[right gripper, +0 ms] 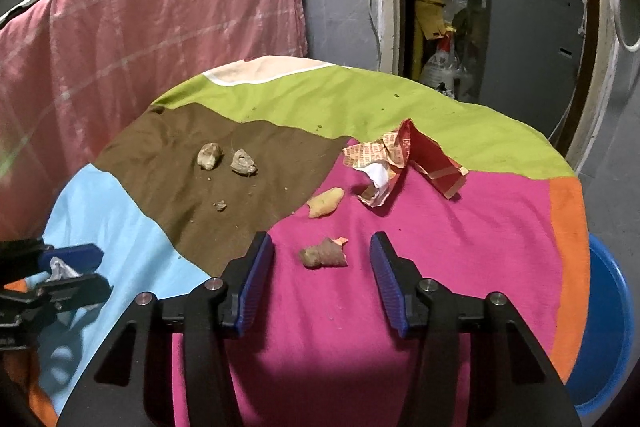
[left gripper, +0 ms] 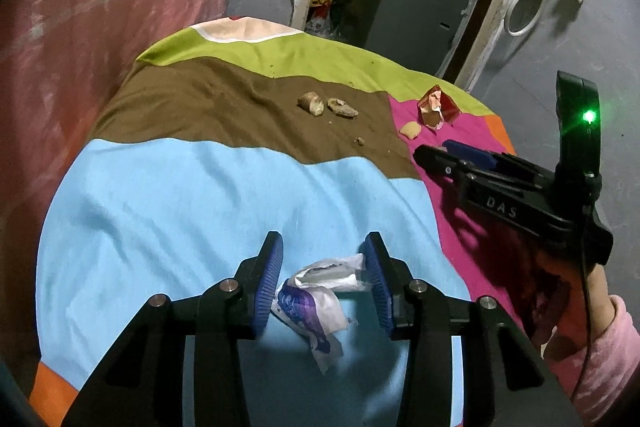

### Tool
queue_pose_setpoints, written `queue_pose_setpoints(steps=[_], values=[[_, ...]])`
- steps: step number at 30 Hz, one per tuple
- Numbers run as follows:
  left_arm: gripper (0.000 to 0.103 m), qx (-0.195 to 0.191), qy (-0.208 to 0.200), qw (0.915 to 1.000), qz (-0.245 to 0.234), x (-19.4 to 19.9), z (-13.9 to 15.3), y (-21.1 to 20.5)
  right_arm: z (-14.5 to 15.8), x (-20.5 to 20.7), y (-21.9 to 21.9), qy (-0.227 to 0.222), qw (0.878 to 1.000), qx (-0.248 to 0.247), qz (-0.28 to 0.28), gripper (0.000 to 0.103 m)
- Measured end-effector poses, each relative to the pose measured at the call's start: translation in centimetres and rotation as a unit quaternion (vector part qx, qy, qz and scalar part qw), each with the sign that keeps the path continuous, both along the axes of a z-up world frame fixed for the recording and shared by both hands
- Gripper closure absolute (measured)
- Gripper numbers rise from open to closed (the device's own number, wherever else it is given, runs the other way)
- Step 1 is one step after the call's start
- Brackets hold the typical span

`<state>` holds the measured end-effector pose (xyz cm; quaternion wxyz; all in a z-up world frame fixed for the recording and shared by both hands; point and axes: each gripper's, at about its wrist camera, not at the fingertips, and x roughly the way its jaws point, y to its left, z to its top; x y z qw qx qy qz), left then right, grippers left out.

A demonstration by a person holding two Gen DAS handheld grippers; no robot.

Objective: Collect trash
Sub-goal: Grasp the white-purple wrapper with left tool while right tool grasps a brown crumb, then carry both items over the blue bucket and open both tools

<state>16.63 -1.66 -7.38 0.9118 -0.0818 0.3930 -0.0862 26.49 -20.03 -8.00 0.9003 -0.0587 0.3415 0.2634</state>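
Two grippers low in frame, trash scattered on our patchwork cloth (right gripper: 440, 227).

Nearest, our left gripper (left gripper: 323, 259) is clamped on a crumpled white wrapper (left gripper: 320, 291) whose tail dangles below. Our right gripper (right gripper: 322, 259) stands released around a brown scrap (right gripper: 322, 255), pads not touching it. Farther up lie a yellow scrap (right gripper: 326, 202), a torn red packet (right gripper: 404, 159), two stony lumps (right gripper: 226, 159); the blue basin (right gripper: 608, 327) is cut off lower right.

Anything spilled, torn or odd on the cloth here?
Yes. A torn red wrapper lies crumpled open on the pink patch, and crumbs are scattered on the brown patch around two food chunks.
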Motion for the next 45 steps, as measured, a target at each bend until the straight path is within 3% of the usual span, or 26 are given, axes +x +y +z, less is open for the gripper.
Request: queue_pose_setpoints(steps=[7, 11, 22, 28, 34, 40, 45], values=[[0.074, 0.01, -0.003, 0.9999, 0.006, 0.5, 0.0, 0.0, -0.3, 0.0, 0.1, 0.004, 1.0, 0.014, 0.008, 0.069], [0.08, 0.0, -0.003, 0.9999, 0.012, 0.9, 0.0, 0.6, -0.2, -0.4, 0.0, 0.01, 1.0, 0.025, 0.013, 0.082], [0.086, 0.0, -0.016, 0.9996, 0.023, 0.4, 0.5, 0.6, 1.3, -3.8, -0.7, -0.027, 0.998, 0.047, 0.013, 0.082], [0.087, 0.009, -0.075, 0.9969, 0.023, -0.6, 2.7, -0.6, 3.8, -6.2, -2.2, -0.077, 0.994, 0.083, 0.003, 0.082], [0.087, -0.001, -0.164, 0.9864, 0.009, -1.2, 6.6, -3.2, 7.4, -8.7, -4.6, -0.16, 0.981, 0.102, -0.026, 0.082], [0.087, -0.022, -0.259, 0.9653, -0.018, -1.4, 10.6, -7.4, 11.4, -10.9, -8.5, -0.248, 0.959, 0.108, -0.086, 0.082], [0.087, -0.044, -0.308, 0.9496, -0.041, -0.8, 12.8, -11.7, 14.0, -12.0, -11.9, -0.309, 0.937, 0.094, -0.136, 0.082]])
